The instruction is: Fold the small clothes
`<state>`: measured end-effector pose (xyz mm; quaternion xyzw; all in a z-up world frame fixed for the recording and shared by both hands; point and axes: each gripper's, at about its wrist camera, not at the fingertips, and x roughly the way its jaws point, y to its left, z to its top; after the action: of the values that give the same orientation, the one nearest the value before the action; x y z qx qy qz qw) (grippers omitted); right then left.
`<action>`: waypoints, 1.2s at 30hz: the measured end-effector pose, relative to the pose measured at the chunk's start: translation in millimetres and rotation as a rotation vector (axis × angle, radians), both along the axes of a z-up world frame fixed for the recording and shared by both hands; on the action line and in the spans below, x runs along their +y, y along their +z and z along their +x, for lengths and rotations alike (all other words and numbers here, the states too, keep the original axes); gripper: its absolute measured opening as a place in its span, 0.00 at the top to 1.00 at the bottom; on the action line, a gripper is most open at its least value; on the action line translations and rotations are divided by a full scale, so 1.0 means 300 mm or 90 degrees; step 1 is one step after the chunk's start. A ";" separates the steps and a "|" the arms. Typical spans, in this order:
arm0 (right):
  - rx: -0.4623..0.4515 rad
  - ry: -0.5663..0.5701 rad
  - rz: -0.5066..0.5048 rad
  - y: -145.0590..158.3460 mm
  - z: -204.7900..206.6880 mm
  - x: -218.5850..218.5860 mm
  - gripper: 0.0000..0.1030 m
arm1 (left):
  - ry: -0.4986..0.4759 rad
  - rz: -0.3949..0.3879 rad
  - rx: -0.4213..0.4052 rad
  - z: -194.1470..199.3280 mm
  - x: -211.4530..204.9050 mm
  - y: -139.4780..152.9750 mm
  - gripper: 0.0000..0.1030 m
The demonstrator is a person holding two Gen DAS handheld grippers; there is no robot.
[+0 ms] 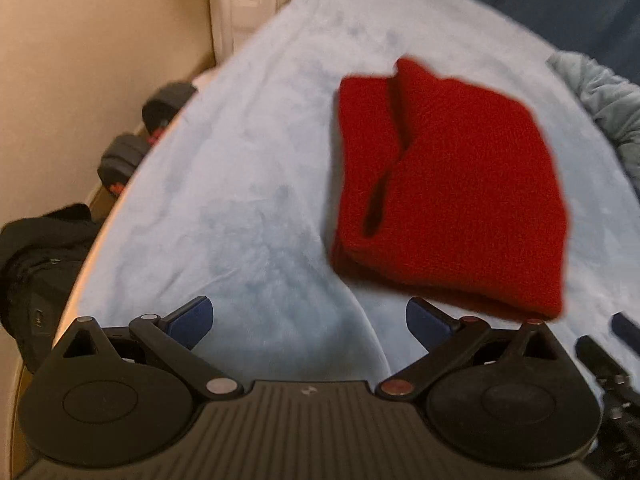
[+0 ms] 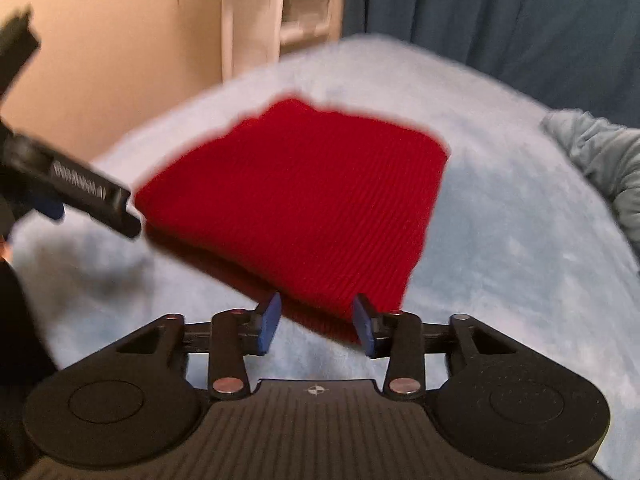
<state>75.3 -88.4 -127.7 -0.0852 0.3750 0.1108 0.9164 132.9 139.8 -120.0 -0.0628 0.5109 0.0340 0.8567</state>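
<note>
Four fingers (image 1: 192,322) apart; one folded red garment (image 2: 296,204).

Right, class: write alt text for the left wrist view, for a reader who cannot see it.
A folded red knit garment lies on a pale blue fleece blanket, ahead and to the right of the left gripper, whose blue-padded jaws stand wide open and empty. The picture is slightly blurred; dark slippers sit beyond the blanket's left edge.

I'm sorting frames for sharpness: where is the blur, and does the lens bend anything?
Left wrist view: red knit garment smeared at its edges, bed edge bowed by the fisheye, left tool sharp. Right wrist view: stronger smear on garment and pale blue blanket; right tool crisp.
</note>
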 end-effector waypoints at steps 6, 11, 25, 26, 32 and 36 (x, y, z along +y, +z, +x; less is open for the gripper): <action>-0.082 -0.093 0.111 0.261 -0.266 -0.096 0.22 | 0.007 0.014 -0.085 -0.239 -0.051 0.210 0.00; -0.069 -0.146 0.098 0.309 -0.444 -0.142 0.21 | 0.000 -0.006 -0.109 -0.401 -0.109 0.292 0.00; -0.075 -0.177 0.119 0.317 -0.525 -0.179 0.21 | -0.020 0.027 -0.093 -0.489 -0.155 0.296 0.00; -0.068 -0.177 0.122 0.309 -0.515 -0.182 0.21 | -0.018 0.028 -0.088 -0.477 -0.154 0.289 0.00; -0.024 -0.185 0.139 0.245 -0.440 -0.212 0.21 | -0.006 0.013 -0.072 -0.409 -0.168 0.264 0.00; 0.011 -0.189 0.166 0.194 -0.359 -0.249 0.20 | 0.013 0.003 -0.044 -0.328 -0.174 0.225 0.00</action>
<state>-32.3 -163.2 -69.4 0.0915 0.3737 0.0229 0.9228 34.3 87.5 -52.6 -0.0671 0.4804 0.0416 0.8735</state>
